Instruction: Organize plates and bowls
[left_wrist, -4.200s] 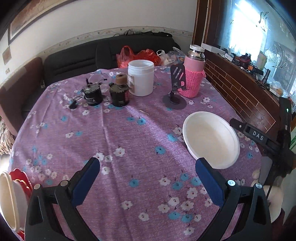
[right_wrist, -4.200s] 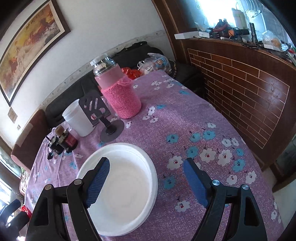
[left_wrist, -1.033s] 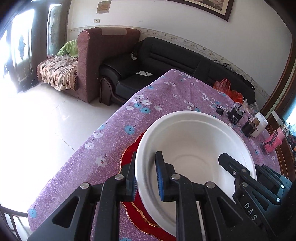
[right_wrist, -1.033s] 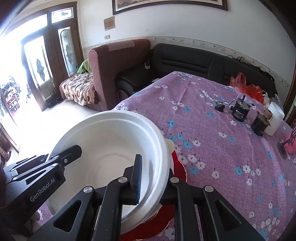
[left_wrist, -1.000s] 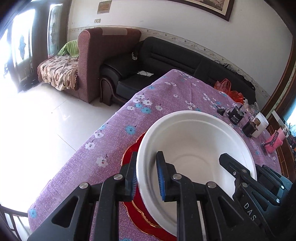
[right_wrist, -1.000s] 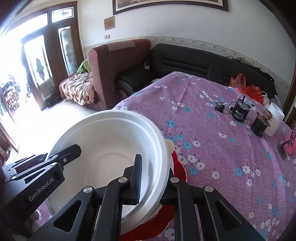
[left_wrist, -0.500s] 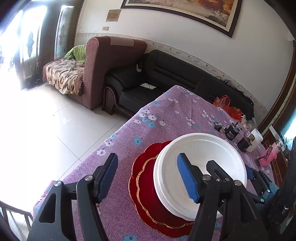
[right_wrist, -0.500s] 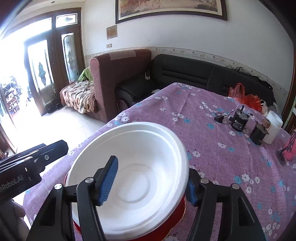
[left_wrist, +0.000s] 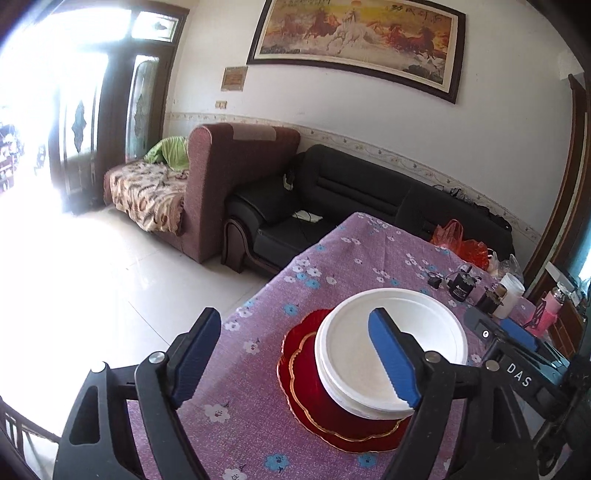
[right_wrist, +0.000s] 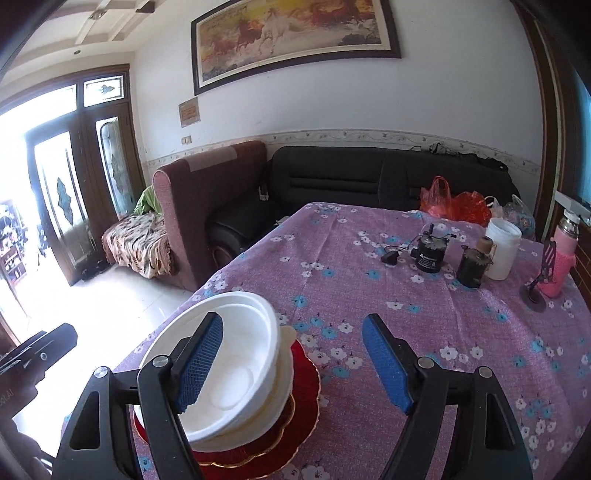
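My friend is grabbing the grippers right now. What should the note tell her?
Left hand-held gripper: jaws opening, nothing between the pads.
Right hand-held gripper: jaws opening too, holding nothing; the bowl is only behind its left finger.
The white bowl sits on the stack on the red plate, at the near corner of the purple tablecloth.
Done: the white bowl is stacked and let go.
Left: no other plates or bowls show. The stack looks a bit lopsided, so perhaps nudge it straight. The white jar and pink bottle at the far end are not dishes.
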